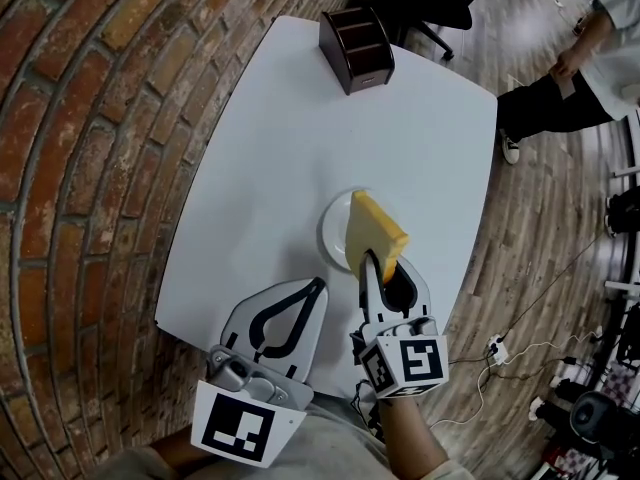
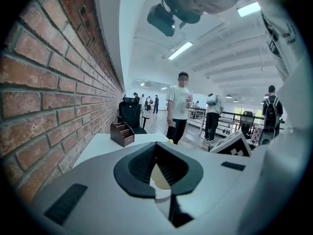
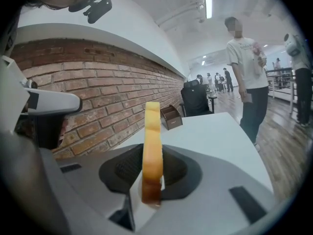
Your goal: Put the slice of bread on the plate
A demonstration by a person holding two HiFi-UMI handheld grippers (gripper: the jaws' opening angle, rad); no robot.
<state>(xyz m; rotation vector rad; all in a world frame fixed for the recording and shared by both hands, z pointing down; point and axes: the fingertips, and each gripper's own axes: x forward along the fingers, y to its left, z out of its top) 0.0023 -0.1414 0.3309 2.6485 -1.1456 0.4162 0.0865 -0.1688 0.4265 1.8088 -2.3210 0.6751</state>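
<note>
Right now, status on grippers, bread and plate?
Right gripper shut on bread slice, slice on edge over plate. Left gripper shut, empty. Brown organizer at far table edge, not in the way.

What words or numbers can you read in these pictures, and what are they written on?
No words or numbers can be read anywhere.
The cubes on the left gripper and right gripper: black-and-white square patterns, no letters.
The standing person's white shirt: a small print, too blurred to read.
The slice of bread, plate and brown organiser: no writing.
</note>
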